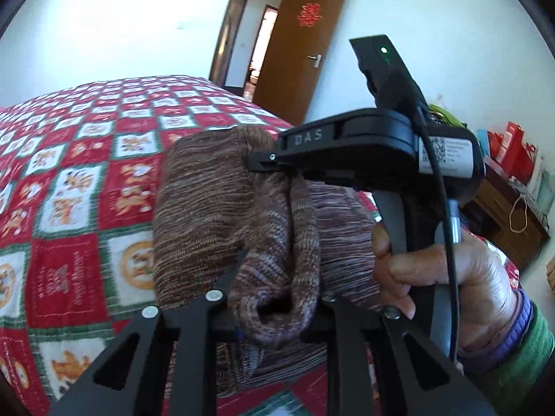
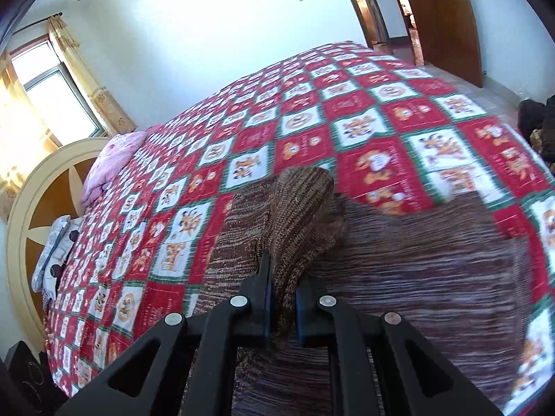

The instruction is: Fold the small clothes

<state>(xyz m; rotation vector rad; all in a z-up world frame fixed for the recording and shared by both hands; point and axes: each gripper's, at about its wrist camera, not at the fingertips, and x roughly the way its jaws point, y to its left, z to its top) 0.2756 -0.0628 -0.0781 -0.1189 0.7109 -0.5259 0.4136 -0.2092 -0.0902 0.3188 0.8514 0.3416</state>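
A brown striped knit sweater (image 1: 208, 208) lies on a bed with a red, white and green checked quilt (image 1: 69, 173). My left gripper (image 1: 277, 274) is shut on a bunched fold of the sweater, which covers its right finger. My right gripper (image 1: 251, 165), held by a person's hand (image 1: 433, 270), pinches another raised fold further along. In the right wrist view my right gripper (image 2: 282, 284) has its blue pads (image 2: 267, 294) pressed on a lifted strip of the sweater (image 2: 416, 260), whose rest spreads over the quilt (image 2: 347, 104).
An open wooden door (image 1: 301, 52) stands beyond the bed's far corner. Red gift bags (image 1: 513, 152) sit on a wooden cabinet at the right. A round headboard (image 2: 41, 190), a pink pillow (image 2: 111, 166) and a window (image 2: 52, 93) lie at the bed's far-left end.
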